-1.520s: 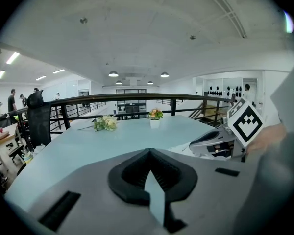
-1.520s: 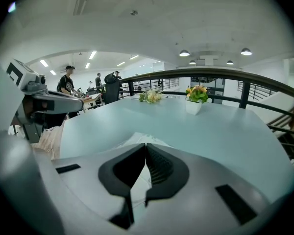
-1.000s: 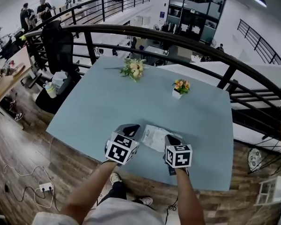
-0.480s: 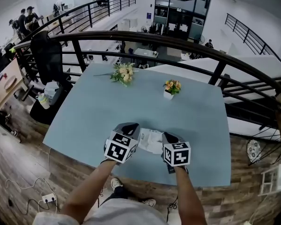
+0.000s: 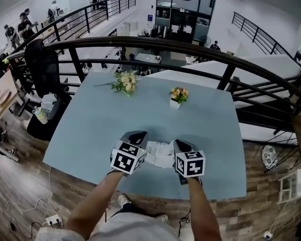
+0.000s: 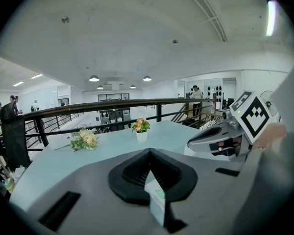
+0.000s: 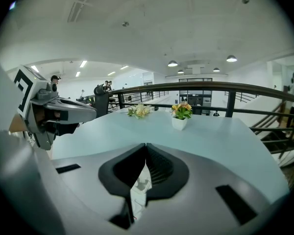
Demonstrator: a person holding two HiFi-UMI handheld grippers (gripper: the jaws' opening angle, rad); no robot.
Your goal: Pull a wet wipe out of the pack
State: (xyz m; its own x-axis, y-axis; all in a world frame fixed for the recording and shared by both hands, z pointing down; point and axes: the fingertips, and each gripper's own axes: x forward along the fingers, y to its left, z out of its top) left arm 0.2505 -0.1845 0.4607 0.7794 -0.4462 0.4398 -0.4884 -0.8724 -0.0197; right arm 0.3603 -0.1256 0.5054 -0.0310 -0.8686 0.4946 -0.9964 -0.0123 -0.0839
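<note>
Pack (image 5: 159, 154) of wet wipes: sat at six o'clock on the desk (image 5: 105, 119), by its near edge, bunched and white between two grippers. Was pinched at its nine o'clock end by the left gripper (image 6: 148, 155), fingers pressed together on a thin white edge with green print. Was gripped at three o'clock by the right gripper (image 7: 145, 153), fingers likewise clamped tight on a thin white strip with grey print. Took that strip for the pack's other edge rather than a wipe, though not with certainty. Was probably held from both sides to steady the soft pack and stretch it taut around its opening. Showed no wipe drawn free yet. Lay well apart from the potted flowers (image 5: 176, 97) at one o'clock and the bouquet (image 5: 123, 83) at eleven o'clock, leaving room to work.
</note>
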